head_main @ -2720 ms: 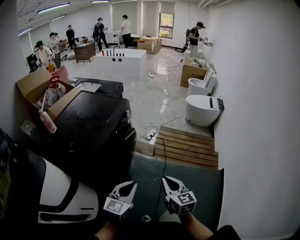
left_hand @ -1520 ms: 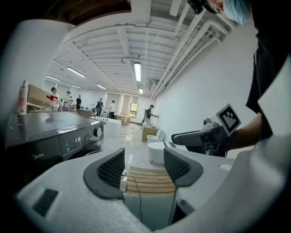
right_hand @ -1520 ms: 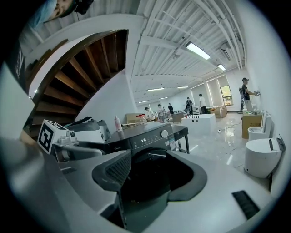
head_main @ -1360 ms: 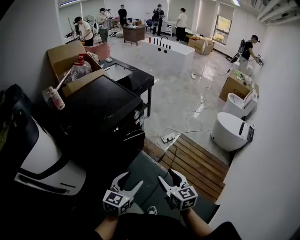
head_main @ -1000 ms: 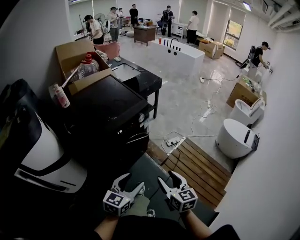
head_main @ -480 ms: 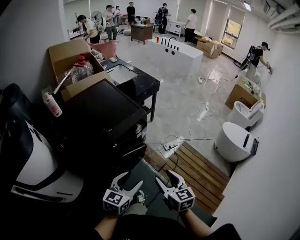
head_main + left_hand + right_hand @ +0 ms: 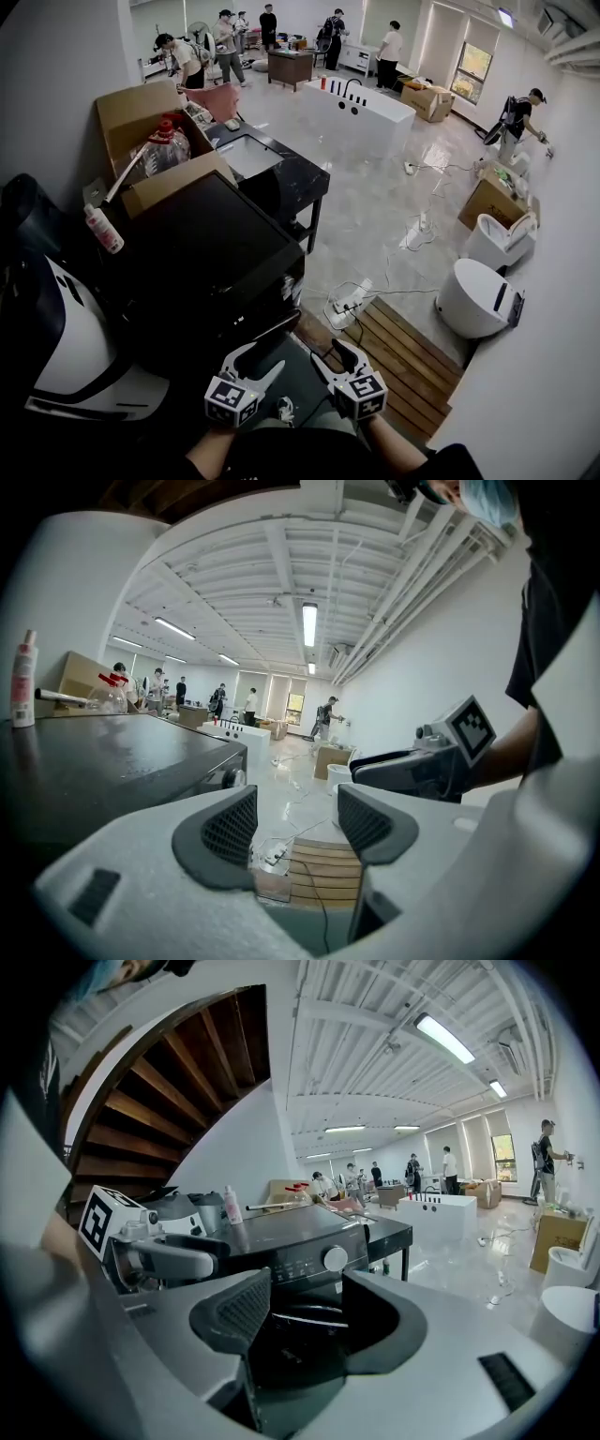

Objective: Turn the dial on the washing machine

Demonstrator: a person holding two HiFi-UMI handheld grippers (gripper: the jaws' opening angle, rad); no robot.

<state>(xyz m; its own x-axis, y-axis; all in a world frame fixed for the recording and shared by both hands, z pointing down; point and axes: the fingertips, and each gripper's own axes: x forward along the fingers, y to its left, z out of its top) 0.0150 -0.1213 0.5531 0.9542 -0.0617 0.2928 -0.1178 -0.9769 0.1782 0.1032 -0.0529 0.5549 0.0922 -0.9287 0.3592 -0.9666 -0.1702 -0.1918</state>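
- Two grippers sit low and side by side ahead of me in the head view, the left gripper (image 7: 262, 357) and the right gripper (image 7: 330, 351). Both have their jaws spread with nothing in them. I read this as a carrying pose for the approach, not a reach.
- In the same view the black washer (image 7: 202, 253) stands up-left of both grippers, near but apart from them. A bottle (image 7: 103, 230) stands by its far corner.
- In the left gripper view the jaws stand apart, with only floor and decking (image 7: 319, 874) between them. This gripper points past the washer's front corner, so I take it for the spare hand. The dial (image 7: 232, 778) shows small on the washer's front, just above the left pad in the frame.
- In the right gripper view the jaws are spread and empty, and the washer's dark door (image 7: 300, 1335) fills the gap between them. The dial sits on the panel above the gap, well apart from the pads. It is round, so it has no long side. Its face looks out of the front panel towards this gripper, and its axis runs level, front to back. This gripper is aimed at the panel, so I judge it the one meant for the dial.
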